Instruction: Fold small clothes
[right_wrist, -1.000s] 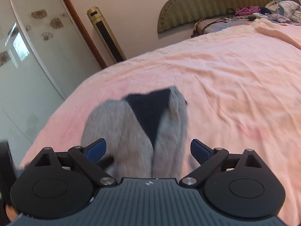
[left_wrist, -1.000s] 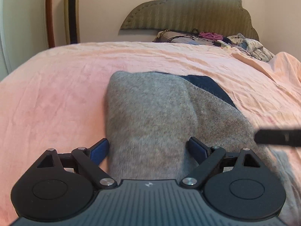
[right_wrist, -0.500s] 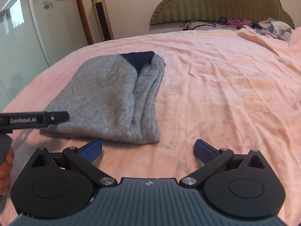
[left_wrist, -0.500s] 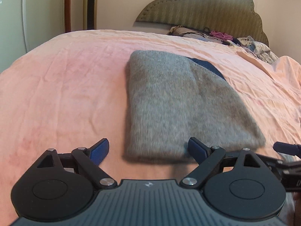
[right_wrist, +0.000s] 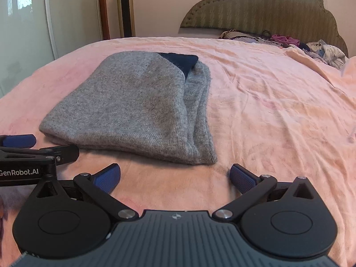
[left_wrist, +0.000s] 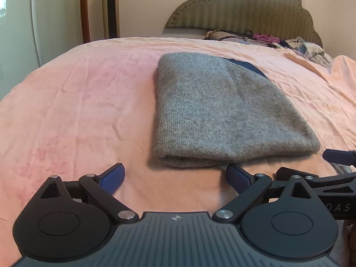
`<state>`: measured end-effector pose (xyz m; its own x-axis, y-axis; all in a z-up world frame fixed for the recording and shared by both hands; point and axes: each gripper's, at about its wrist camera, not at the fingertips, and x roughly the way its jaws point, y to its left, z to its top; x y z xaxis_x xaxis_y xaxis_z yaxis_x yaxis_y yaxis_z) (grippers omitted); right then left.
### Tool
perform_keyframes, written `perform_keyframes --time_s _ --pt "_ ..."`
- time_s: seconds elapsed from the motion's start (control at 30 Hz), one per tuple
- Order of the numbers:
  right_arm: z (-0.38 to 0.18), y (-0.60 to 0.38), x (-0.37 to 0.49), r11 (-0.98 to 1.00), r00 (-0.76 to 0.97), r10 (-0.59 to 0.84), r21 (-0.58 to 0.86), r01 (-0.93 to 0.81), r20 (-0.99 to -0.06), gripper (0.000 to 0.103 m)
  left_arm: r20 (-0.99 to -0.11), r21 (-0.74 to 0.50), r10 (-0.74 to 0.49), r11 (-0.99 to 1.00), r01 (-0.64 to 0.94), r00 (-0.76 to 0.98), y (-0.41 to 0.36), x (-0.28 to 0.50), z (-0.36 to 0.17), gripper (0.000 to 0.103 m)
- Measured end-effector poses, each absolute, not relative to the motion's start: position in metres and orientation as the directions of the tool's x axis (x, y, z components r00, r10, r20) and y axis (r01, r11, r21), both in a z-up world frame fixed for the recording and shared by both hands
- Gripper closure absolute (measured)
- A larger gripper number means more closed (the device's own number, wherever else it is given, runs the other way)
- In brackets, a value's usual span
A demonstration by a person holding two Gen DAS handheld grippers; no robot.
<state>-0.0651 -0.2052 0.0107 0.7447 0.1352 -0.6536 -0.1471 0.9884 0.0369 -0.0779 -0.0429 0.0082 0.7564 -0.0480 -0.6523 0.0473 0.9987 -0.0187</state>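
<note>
I've got the folded grey knit garment with dark navy lining (left_wrist: 222, 111) lying flat on the pink bedsheet (left_wrist: 77, 100), just ahead of both tools. My left gripper (left_wrist: 175, 176) has jaws just opened wider, nothing btwn them. My right gripper (right_wrist: 175, 176) likewise, jaws wide, empty, w/ the garment's near edge just beyond.

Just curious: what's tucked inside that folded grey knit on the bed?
A dark navy layer peeks from the grey knit's far end. How far it runs inside is covered.
</note>
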Motion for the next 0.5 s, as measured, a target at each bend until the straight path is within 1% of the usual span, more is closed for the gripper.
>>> perform_keyframes --time_s 0.1,0.27,0.5 --pt "0.011 -0.206 -0.066 0.989 0.746 0.134 0.038 -0.145 -0.652 0.000 -0.652 -0.021 -0.049 0.999 0.047 0.757 -0.042 -0.079 0.008 0.004" --pt "0.012 -0.210 -0.068 0.989 0.754 0.142 0.070 -0.128 -0.641 0.000 -0.653 -0.031 -0.062 0.998 0.055 0.755 -0.042 -0.080 0.009 0.000" --pt "0.013 -0.222 -0.071 0.979 0.784 0.162 0.200 -0.049 -0.599 0.000 -0.660 -0.007 -0.049 0.998 0.059 0.750 -0.045 -0.079 0.008 0.000"
